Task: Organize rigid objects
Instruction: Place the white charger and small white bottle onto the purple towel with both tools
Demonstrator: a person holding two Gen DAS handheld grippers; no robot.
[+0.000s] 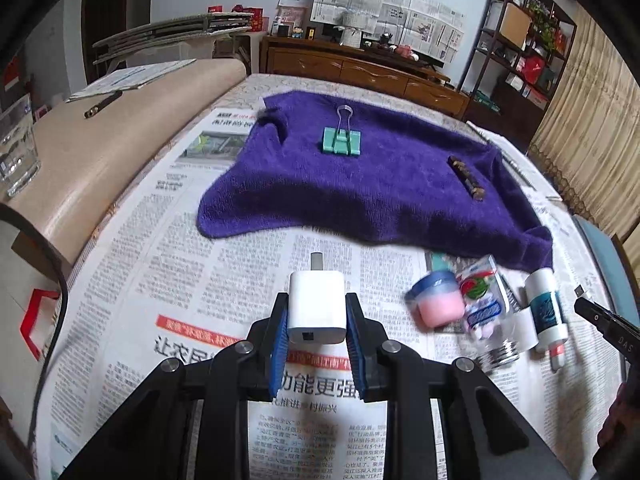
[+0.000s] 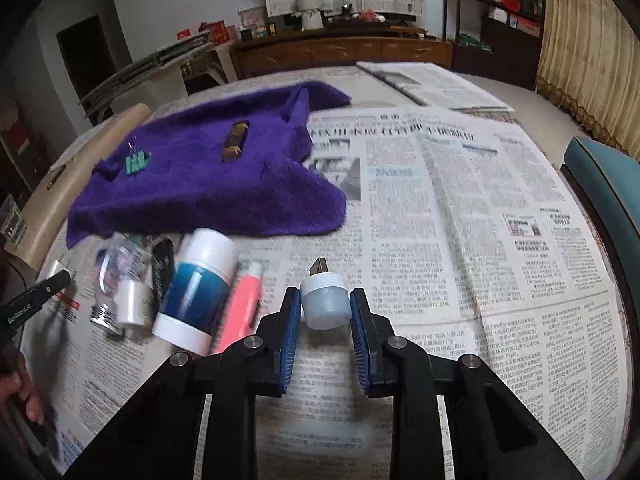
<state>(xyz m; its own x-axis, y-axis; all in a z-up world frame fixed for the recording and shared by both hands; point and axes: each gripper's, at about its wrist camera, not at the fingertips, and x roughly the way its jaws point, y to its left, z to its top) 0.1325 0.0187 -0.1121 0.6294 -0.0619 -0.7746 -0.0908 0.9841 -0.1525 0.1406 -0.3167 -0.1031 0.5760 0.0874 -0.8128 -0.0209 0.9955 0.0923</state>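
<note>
My left gripper (image 1: pixel 317 308) is shut on a white USB charger (image 1: pixel 317 307), held above the newspaper. My right gripper (image 2: pixel 325 306) is shut on a small white USB night light (image 2: pixel 324 300). A purple towel (image 1: pixel 360 176) lies on the table with a green binder clip (image 1: pixel 341 140) and a brown patterned bar (image 1: pixel 466 178) on it. They also show in the right wrist view: the towel (image 2: pixel 208 176), the clip (image 2: pixel 136 163), the bar (image 2: pixel 235 141). Beside the towel lie a pink jar (image 1: pixel 438 300), a blue-white bottle (image 2: pixel 198 290), a pink tube (image 2: pixel 242 306) and a clear bulb (image 2: pixel 110 280).
Newspaper (image 2: pixel 460 220) covers the table. A beige sofa arm (image 1: pixel 100 152) with a pen and a glass (image 1: pixel 16 152) stands at the left. A teal chair (image 2: pixel 604 188) is at the right edge. A wooden cabinet (image 1: pixel 360 68) stands beyond.
</note>
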